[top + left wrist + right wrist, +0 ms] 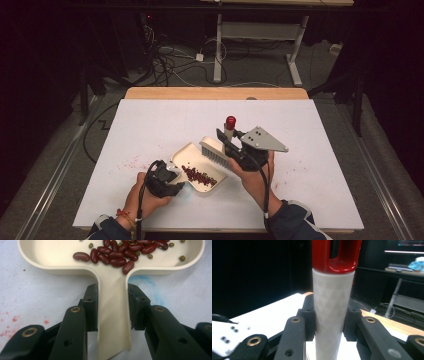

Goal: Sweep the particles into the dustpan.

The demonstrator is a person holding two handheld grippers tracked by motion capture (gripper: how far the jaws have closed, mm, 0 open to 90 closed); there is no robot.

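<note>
On my left, my left gripper (167, 179) is clamped on the flat handle of the cream dustpan (187, 156), whose long axis runs from the jaws out toward its open lip, and the pan lies on the white table (150, 120) with a heap of red kidney beans (117, 253) and a few small green beans (182, 258) in it. Just to its right, my right gripper (226, 139) pinches the white, red-capped handle of the brush (214, 150), whose bristles hang over the pan's far right edge. I judge the next sweep runs leftward into the pan.
</note>
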